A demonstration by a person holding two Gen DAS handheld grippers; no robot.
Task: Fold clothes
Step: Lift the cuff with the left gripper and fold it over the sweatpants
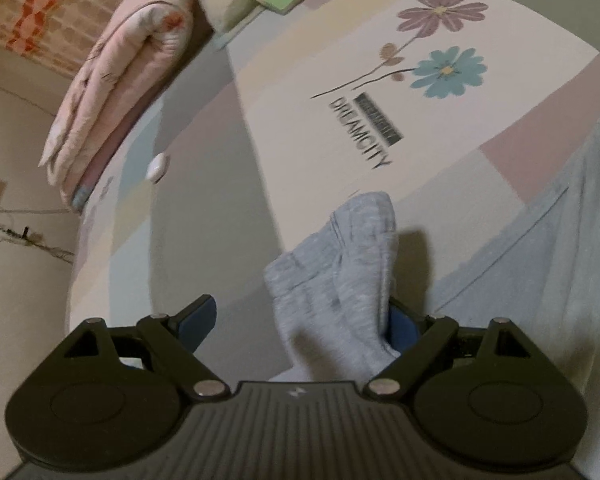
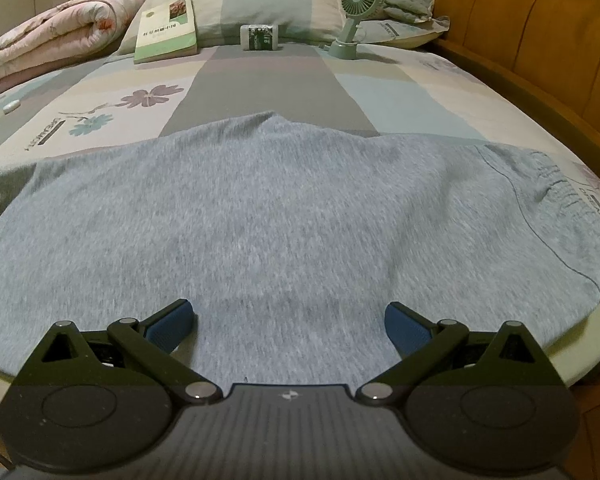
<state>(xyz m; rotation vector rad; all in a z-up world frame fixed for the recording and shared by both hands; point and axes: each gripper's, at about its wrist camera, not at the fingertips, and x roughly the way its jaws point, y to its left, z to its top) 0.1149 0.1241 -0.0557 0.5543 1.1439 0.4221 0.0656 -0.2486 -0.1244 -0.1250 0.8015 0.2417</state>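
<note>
The bed, covered in a pastel patchwork sheet printed with flowers, carries everything here, and across its near half the pale grey-blue knitted garment lies spread flat, its long axis running side to side in the right wrist view, with a gathered elastic band toward the right end. Directly ahead of the right tool and just below it is the garment's broad middle; that tool's blue-padded jaws stand wide apart with nothing between them. The left tool is at the garment's left end, where a bunched, ribbed cuff of the same grey cloth rises between its jaws, lying against the right-hand pad but clear of the other; those jaws stand apart too, so the cuff does not look clamped. Judging from this, the left hand is the nearer to a fold edge, and the next fold would carry that end across toward the right. Farther back lie a rolled pink quilt, a green-covered book and a small green desk fan.
</note>
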